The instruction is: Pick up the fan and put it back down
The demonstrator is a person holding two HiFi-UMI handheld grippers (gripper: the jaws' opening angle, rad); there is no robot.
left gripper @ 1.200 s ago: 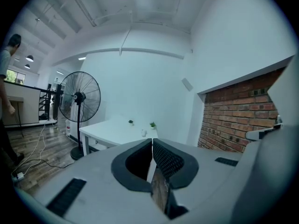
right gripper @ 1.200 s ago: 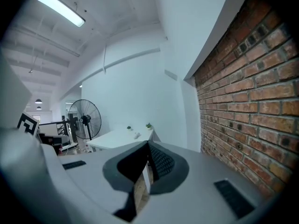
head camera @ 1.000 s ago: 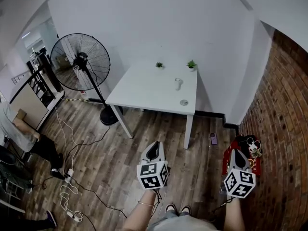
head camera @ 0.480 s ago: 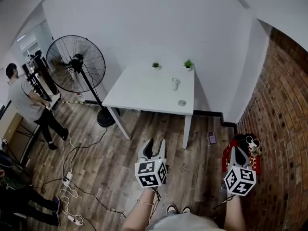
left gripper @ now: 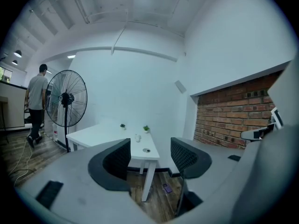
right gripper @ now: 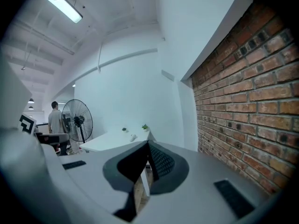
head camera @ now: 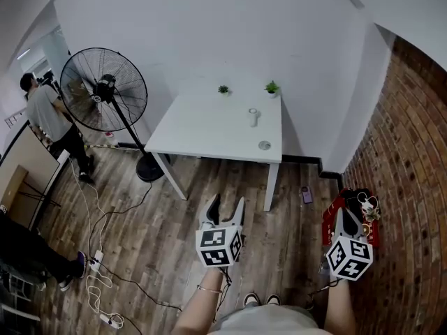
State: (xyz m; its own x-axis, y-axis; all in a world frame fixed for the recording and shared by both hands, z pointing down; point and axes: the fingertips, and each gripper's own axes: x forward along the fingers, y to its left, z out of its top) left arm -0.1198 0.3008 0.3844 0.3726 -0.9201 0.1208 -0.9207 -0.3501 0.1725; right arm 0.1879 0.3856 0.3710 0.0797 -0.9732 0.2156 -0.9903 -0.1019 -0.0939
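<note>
Most of the head view is wood floor (head camera: pixel 160 229), with a white wall behind and a brick wall (head camera: pixel 412 152) down the right side. One white table (head camera: pixel 209 128) stands against the white wall. The fan (head camera: pixel 103 89) stands upright on the floor just left of the table, its round base near the table's front left leg. It is well apart from both grippers and neither touches it. A person (head camera: pixel 52 121) stands just beyond the fan on its left. Cables (head camera: pixel 98 257) trail over the floor at the left.

The left gripper (head camera: pixel 226 202) is held low in front of the table. Its jaws have just been opening and now stand wide apart. In the left gripper view (left gripper: pixel 149 155) nothing is between them; only the table leg and floor show through the gap. The right gripper (head camera: pixel 343 216) hangs near the brick wall, and the right gripper view (right gripper: pixel 147 150) shows its jaws together at the tips, holding nothing.

Two small plants (head camera: pixel 223 88) (head camera: pixel 272 86) sit at the table's far edge, and a small white thing (head camera: pixel 253 117) lies nearer the middle.
</note>
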